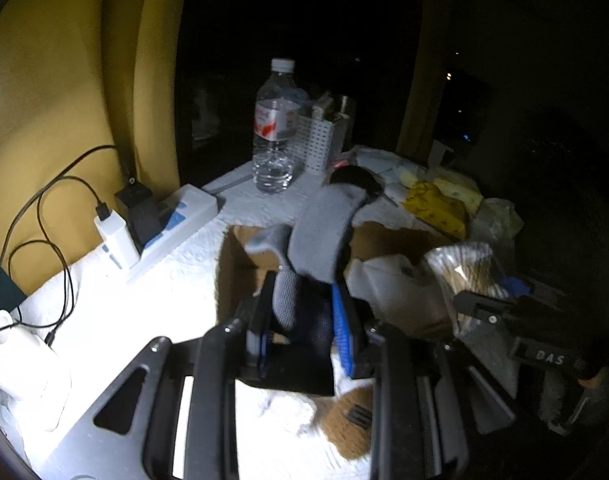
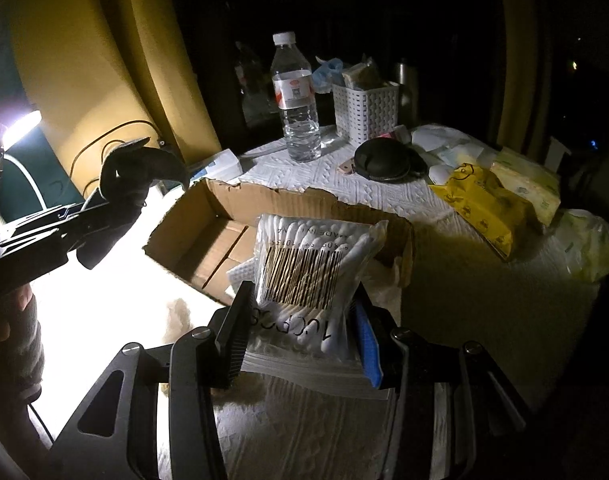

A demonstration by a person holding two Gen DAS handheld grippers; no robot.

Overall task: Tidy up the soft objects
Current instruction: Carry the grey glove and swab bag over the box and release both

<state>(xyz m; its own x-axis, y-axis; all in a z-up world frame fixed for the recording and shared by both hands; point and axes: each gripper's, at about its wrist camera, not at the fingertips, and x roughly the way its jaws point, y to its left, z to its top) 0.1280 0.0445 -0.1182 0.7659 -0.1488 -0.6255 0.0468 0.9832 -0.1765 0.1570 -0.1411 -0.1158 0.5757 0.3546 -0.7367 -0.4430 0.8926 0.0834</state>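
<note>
The left gripper (image 1: pixel 304 300) has its jaws closed on a grey knitted sock (image 1: pixel 320 232), which rises from between the fingers and droops over the open cardboard box (image 1: pixel 240 264) near the middle of the table (image 1: pixel 144 280). The right gripper (image 2: pixel 300 320) has its jaws pressed against both sides of a clear bag of cotton swabs (image 2: pixel 308 264), held upright just above the box's (image 2: pixel 208 224) near right corner, barcode facing the camera. In the right wrist view the left gripper (image 2: pixel 136 172) shows as a dark shape at the box's left side, the sock (image 2: pixel 144 164) draped in it. The table is covered with white embossed paper towel (image 2: pixel 324 188). Toward the far edge stand a water bottle (image 2: pixel 296 100) and a white woven basket (image 2: pixel 364 108), close together. A black round pouch (image 2: pixel 384 158) lies in front of the basket. Along the right edge lie a yellow packet (image 2: pixel 484 208) and pale tissue packs (image 2: pixel 528 184). A power strip (image 1: pixel 172 220) with chargers sits at the left edge by the yellow wall (image 1: pixel 64 80).
</note>
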